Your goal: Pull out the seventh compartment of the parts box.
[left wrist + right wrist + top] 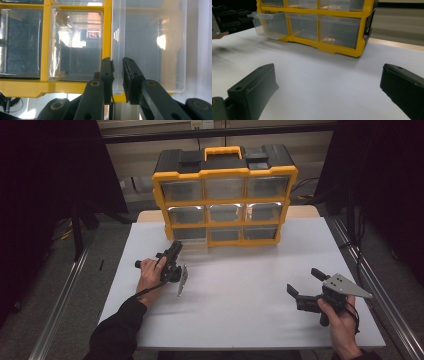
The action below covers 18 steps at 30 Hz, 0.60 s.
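On a white table (pixel 240 285), the left gripper (pixel 176 249) pinches the front lip of a clear drawer (pixel 268 23) (bottom-left, partly pulled out) of a yellow organizer (pixel 224 172); the right gripper (pixel 306 282) rests spread wide apart.

A flat white rectangular tabletop (pixel 240 290) lies before me, its pale wooden far edge (pixel 305 211) showing beyond the white surface. Bare grey floor (pixel 55 285) spreads to either side, crossed by long silver metal rails (pixel 62 300) at left and right. Black curtains (pixel 45 170) close in both sides. Ahead, a beige panelled wall (pixel 310 150) runs behind a dark horizontal bar (pixel 150 137). The room is dim.
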Motion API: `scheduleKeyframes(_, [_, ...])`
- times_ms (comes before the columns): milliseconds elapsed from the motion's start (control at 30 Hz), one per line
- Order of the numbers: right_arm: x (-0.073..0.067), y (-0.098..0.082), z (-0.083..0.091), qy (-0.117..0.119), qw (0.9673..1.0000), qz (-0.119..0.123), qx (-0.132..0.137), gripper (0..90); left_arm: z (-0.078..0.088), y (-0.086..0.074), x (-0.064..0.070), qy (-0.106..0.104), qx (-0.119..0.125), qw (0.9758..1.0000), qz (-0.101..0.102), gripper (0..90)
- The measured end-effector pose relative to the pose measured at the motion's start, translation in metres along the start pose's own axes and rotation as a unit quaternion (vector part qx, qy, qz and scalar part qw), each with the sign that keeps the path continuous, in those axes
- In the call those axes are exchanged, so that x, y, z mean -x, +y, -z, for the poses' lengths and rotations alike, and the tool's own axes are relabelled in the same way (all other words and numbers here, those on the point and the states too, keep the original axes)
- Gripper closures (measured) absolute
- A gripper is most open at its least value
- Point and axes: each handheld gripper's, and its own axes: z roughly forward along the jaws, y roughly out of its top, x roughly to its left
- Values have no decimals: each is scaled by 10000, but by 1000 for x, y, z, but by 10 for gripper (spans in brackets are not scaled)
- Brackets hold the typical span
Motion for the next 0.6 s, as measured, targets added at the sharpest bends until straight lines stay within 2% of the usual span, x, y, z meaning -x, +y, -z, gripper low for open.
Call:
scheduleKeyframes(33, [0, 0, 0, 1, 10000, -13, -15, 1, 1, 0, 0, -36, -43, 10000, -2, 794])
scheduleKeyframes(67, [0, 0, 0, 4, 10000, 2, -11, 1, 1, 0, 0, -3, 30, 10000, 33, 794])
scheduleKeyframes(100, [0, 0, 0, 16, 10000, 0, -14, 1, 2, 1, 0, -23, -23, 10000, -36, 794])
scheduleKeyframes(200, [-1, 0, 0, 14, 10000, -15, -10, 1, 2, 1, -1, -31, -32, 10000, -52, 794])
scheduleKeyframes(267, [0, 0, 0, 1, 10000, -6, -14, 1, 3, 0, 0, -46, -19, 10000, 21, 794])
scheduleKeyframes(333, [0, 0, 0, -4, 10000, -15, -21, 1, 4, 1, 0, -73, -58, 10000, 4, 794])
scheduleKeyframes(367, [0, 0, 0, 1, 10000, -19, -26, 1, 4, 1, -1, -92, -14, 10000, -30, 792])
scheduleKeyframes(400, [0, 0, 0, -3, 10000, -17, -19, 1, 4, 1, 0, -32, 64, 10000, 63, 792])
scheduleKeyframes(467, [0, 0, 0, 9, 10000, -13, -41, 1, 8, 1, -3, -65, -40, 10000, -51, 792])
scheduleKeyframes(500, [0, 0, 0, 5, 10000, -20, -44, 1, 8, 1, -1, -23, 18, 10000, 52, 792])
scheduleKeyframes(600, [0, 0, 0, 1, 10000, -7, -18, 1, 10, 1, -1, -92, 31, 9999, 77, 793])
